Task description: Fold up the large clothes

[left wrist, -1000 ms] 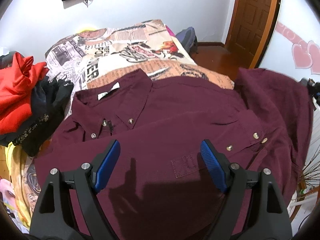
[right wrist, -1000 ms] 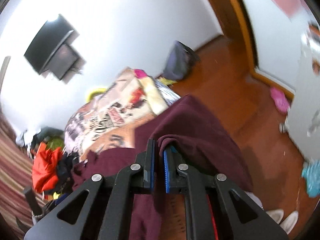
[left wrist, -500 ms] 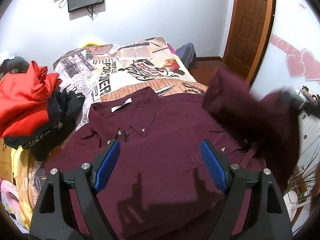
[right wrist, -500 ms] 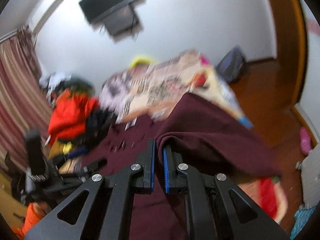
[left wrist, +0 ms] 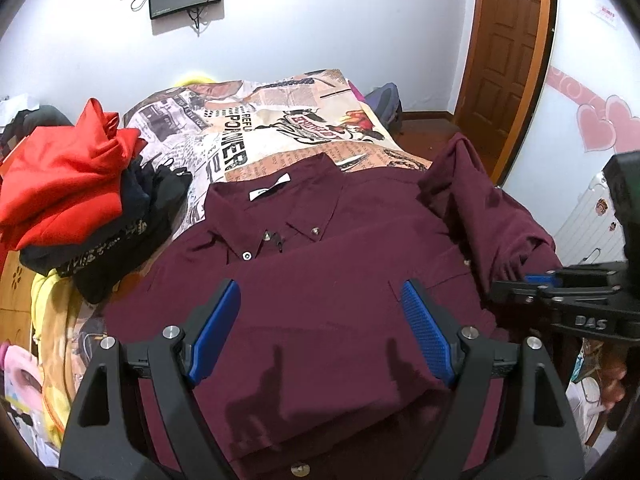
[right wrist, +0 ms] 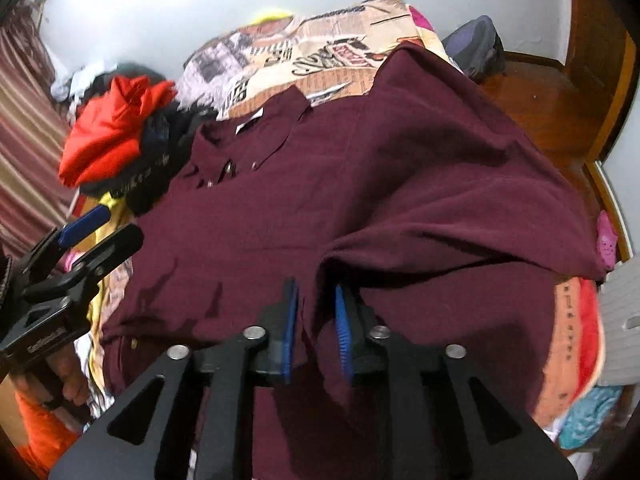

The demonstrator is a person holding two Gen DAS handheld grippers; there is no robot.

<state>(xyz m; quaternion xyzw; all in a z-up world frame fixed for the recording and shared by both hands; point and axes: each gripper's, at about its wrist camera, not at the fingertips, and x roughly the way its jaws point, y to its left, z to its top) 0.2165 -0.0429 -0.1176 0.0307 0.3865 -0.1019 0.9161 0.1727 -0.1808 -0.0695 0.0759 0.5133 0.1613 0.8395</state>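
A maroon button-up shirt lies front up across the middle of the left wrist view, spread over a bed covered with a newspaper-print sheet, its collar toward the upper middle of the frame. The left gripper fills the bottom of that view with its blue pads spread wide and nothing between them, hovering above the shirt's chest. At the right edge of the same frame the right gripper sits at a bunched sleeve folded in over the shirt's side. In the right wrist view the right gripper is at the bottom centre; its jaws have just been opening, and a fold of the maroon cloth still hangs in the narrow gap between the pads, which stand slightly apart from it. A heap of red and black clothes rests at the left of the bed, and a wooden door stands at the upper right.
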